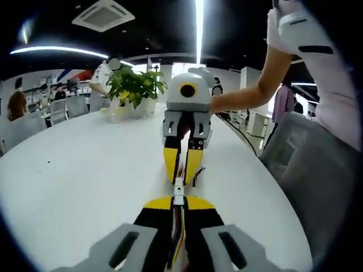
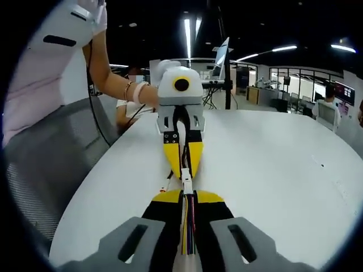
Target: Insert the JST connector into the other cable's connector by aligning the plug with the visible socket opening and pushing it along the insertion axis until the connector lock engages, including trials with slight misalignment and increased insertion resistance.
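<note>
Your left gripper (image 1: 178, 199) pinches one white connector (image 1: 178, 190); your right gripper (image 2: 188, 192) pinches its cable (image 2: 188, 218). They meet nose to nose above the white table (image 1: 74, 181). Table edge and grey chair (image 1: 309, 170) sit just beside; open surface on the other side.

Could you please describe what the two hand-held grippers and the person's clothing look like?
Each hand-held gripper has grey jaw bases with slotted cut-outs and black jaws tipped yellow: left hand-held gripper, right hand-held gripper. Each carries a rounded white housing bearing a yellow-ringed black lens. The person wears a pale short sleeve and a wrist bracelet.
</note>
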The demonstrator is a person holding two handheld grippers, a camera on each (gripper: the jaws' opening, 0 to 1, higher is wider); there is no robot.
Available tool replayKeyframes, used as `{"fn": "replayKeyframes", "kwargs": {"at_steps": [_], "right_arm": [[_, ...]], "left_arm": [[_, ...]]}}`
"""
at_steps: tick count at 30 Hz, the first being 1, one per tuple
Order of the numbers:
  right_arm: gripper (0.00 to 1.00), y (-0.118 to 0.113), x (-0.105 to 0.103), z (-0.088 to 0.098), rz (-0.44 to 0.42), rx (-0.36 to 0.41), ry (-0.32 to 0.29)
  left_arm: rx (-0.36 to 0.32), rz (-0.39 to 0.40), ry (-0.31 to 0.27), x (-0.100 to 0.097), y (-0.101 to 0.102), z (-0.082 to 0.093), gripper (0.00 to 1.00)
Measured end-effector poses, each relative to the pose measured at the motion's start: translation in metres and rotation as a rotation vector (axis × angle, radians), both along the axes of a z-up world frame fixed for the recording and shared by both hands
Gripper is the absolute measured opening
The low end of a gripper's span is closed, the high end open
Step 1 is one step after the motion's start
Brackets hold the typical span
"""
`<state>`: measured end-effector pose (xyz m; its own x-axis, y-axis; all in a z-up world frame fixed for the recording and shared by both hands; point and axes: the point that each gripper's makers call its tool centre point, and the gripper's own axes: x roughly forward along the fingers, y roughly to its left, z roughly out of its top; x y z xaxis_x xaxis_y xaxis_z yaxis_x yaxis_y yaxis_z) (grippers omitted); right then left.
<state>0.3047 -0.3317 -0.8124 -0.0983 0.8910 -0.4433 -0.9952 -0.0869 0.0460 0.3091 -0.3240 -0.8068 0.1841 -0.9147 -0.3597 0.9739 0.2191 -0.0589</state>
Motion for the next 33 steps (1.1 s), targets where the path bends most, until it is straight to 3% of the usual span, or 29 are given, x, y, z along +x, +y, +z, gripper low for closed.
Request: {"fn": "replayKeyframes", "kwargs": {"at_steps": [11,33], "right_arm": [[0.03,0.0027,-0.0016,-0.0001,0.017,-0.056,-0.028],[0.02,0.003,-0.0045,0.0079,0.063,-0.069,-0.05]], "left_arm": [[0.006,-0.012,-0.007,0.0001,-0.0016,0.0008,0.0],[0.005,-0.051,-0.036,-0.0033,-0.0051,0.0096,0.0]]}}
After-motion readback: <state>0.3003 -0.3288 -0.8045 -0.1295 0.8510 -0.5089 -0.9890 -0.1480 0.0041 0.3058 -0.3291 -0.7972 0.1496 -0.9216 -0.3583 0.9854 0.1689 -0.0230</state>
